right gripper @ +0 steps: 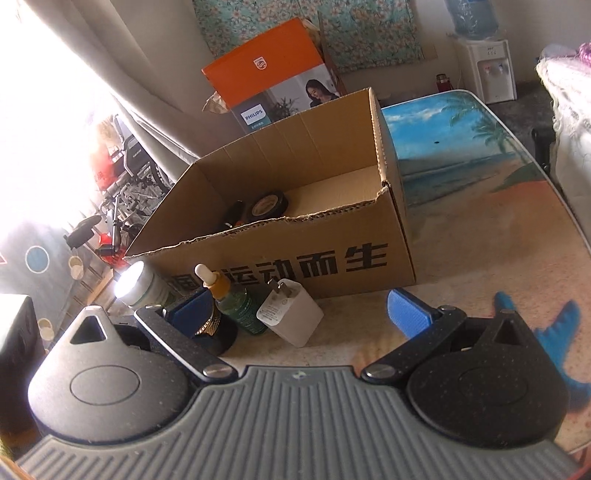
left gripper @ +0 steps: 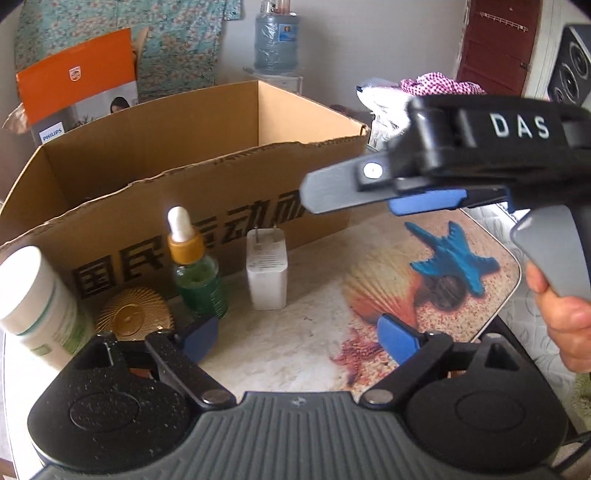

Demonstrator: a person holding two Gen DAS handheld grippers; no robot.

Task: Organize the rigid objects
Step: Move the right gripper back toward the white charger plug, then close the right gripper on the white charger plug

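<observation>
Both tools, left [left gripper: 299, 338] and right [right gripper: 306, 310], gape wide and empty; charger [right gripper: 290, 317], dropper bottle [right gripper: 236, 306], seemingly a jar [right gripper: 144, 286] front the cardboard box [right gripper: 295, 258].

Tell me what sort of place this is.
Most likely a room in someone's home: a water dispenser stands by the wall, a floral cloth hangs behind, and a cardboard box sits on a beach-print table.

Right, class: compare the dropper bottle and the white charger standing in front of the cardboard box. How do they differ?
The dropper bottle is round, green and see-through, with an amber collar and white bulb; the charger is a solid white block with metal prongs on top. The bottle stands taller than the charger. In the left wrist view the bottle is left of the charger. Both stand on the table before the box, not yet inside.
</observation>
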